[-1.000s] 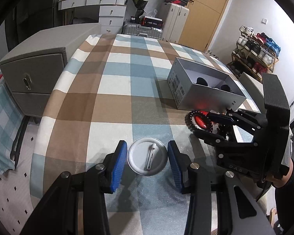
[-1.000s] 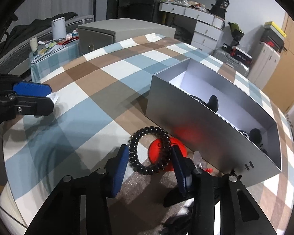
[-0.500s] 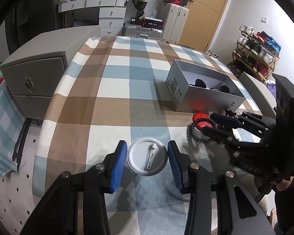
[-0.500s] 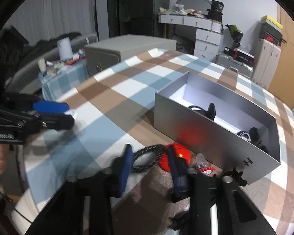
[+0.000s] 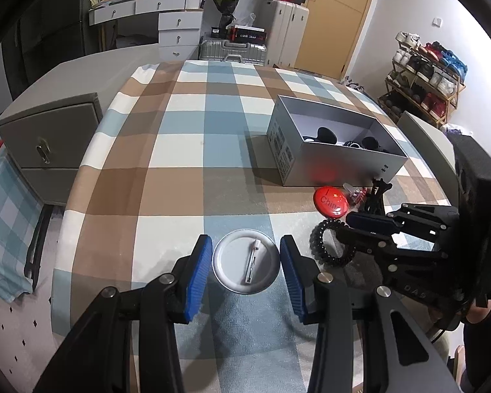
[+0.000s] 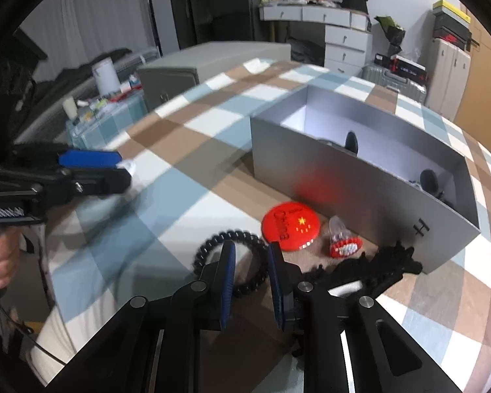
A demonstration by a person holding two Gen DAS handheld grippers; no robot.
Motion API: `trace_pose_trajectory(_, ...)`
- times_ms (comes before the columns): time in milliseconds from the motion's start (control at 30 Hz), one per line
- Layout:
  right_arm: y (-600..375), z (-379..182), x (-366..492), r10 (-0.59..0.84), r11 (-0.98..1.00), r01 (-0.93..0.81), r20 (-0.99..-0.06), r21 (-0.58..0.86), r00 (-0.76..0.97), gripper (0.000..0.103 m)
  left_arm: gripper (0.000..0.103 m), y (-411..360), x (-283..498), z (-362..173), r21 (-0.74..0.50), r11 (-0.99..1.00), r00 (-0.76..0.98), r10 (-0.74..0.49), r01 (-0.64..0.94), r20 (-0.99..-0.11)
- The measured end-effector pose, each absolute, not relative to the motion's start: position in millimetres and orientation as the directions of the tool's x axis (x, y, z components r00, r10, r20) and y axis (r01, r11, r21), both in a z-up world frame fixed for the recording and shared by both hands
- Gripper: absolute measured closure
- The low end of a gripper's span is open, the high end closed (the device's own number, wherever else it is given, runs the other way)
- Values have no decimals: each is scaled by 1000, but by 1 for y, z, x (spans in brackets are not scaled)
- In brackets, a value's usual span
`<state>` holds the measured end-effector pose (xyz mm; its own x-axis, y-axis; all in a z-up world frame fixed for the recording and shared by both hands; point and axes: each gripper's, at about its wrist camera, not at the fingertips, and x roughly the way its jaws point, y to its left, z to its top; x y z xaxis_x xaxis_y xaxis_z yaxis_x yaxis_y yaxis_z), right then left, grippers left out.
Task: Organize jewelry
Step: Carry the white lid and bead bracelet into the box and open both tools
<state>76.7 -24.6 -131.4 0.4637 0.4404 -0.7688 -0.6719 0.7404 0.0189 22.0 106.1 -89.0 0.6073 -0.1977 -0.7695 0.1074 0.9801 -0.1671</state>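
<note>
My left gripper (image 5: pixel 245 255) is open, its blue fingers on either side of a silver pin badge (image 5: pixel 245 262) lying face down on the checked tablecloth. My right gripper (image 6: pixel 250 255) is shut on the black spiral hair tie (image 6: pixel 212 244), which also shows in the left wrist view (image 5: pixel 317 239), and holds it low over the cloth. A red round badge (image 6: pixel 289 226) and a red and clear beaded piece (image 6: pixel 342 244) lie in front of the grey open box (image 6: pixel 343 177), which holds several dark items.
A black tangled piece (image 6: pixel 392 258) lies by the box's near corner. A grey cabinet (image 5: pixel 45 131) stands left of the table. Drawers, suitcases and a shoe rack (image 5: pixel 422 78) line the room behind.
My right gripper has narrowed around the hair tie and pulled it back off the red badge, away from the box. My left gripper stays around the silver badge.
</note>
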Motion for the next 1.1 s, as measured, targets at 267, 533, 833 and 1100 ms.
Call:
trace_pose_trajectory(267, -19, -140, 74, 410, 727, -686, -781, -31, 471, 94, 66, 108, 21, -92, -168, 981, 598, -192, 96, -778)
trace_pose_trajectory(533, -39, -118, 73, 483, 760, -648, -710, 50, 512, 94, 66, 101, 22, -82, -172, 978, 621, -207, 116, -756)
trace_pose_trajectory(833, -77, -70, 77, 533, 794, -599, -592, 104, 604, 94, 66, 75, 44, -64, -174, 967, 646, -253, 185, -720)
trace_pose_trajectory(1100, -110, -46, 96, 518, 830, -542, -541, 131, 662, 94, 66, 49, 73, -44, -168, 952, 670, -300, 256, -679)
